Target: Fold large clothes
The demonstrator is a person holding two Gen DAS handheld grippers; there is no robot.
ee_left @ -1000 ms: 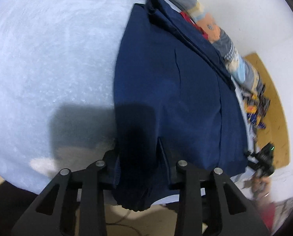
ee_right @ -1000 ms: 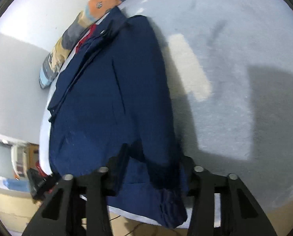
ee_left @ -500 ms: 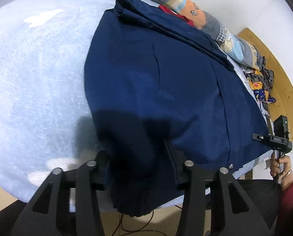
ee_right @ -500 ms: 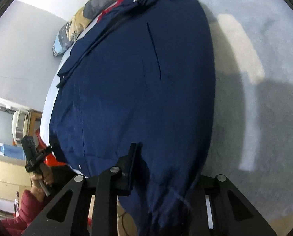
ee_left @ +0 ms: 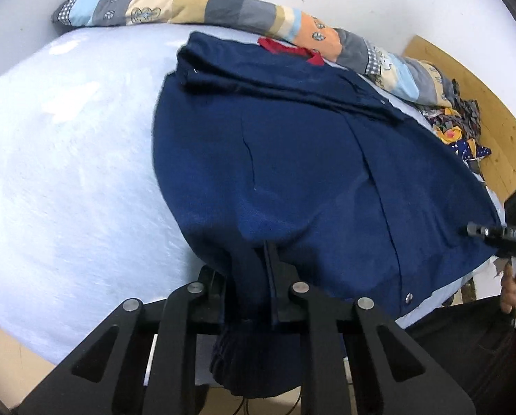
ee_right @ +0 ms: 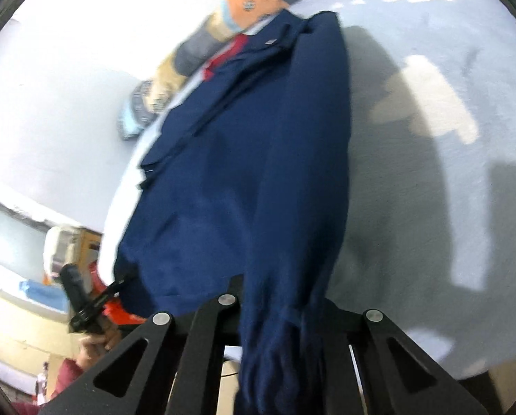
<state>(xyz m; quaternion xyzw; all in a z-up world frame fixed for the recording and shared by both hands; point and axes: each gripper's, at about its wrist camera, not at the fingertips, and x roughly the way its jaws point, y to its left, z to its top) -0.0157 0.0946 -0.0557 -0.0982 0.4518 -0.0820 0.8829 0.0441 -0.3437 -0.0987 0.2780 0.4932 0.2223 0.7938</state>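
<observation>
The navy jacket [ee_left: 292,173] lies spread over the pale blue bed cover [ee_left: 67,173], filling the middle and right of the left wrist view, its folded collar end toward the upper centre and its lower edge hanging off the near edge at the bottom. We see our left gripper [ee_left: 254,276] at the bottom centre of that view, its jaws having just been closing, now narrow and pinched on a bunched fold of the jacket's near edge, with the cuff end drooping below between the black arms. In the right wrist view the jacket [ee_right: 258,173] runs from the upper centre down to the bottom centre, and we see our right gripper [ee_right: 275,311] drawn nearly together on another gathered part of the cloth; its jaws too have just been closing, and the fabric hangs in ridges through them. This view is somewhat blurred. A strip of red lining [ee_left: 289,48] shows at the collar, just beside the patchwork bolster [ee_left: 223,10] that lies along the white wall across the top of the left wrist view. At the right edge of that view we make out the other gripper and the hand [ee_left: 514,287] that holds it, and a heap of printed cloth [ee_left: 458,131] against the wooden panel in the upper right.
</observation>
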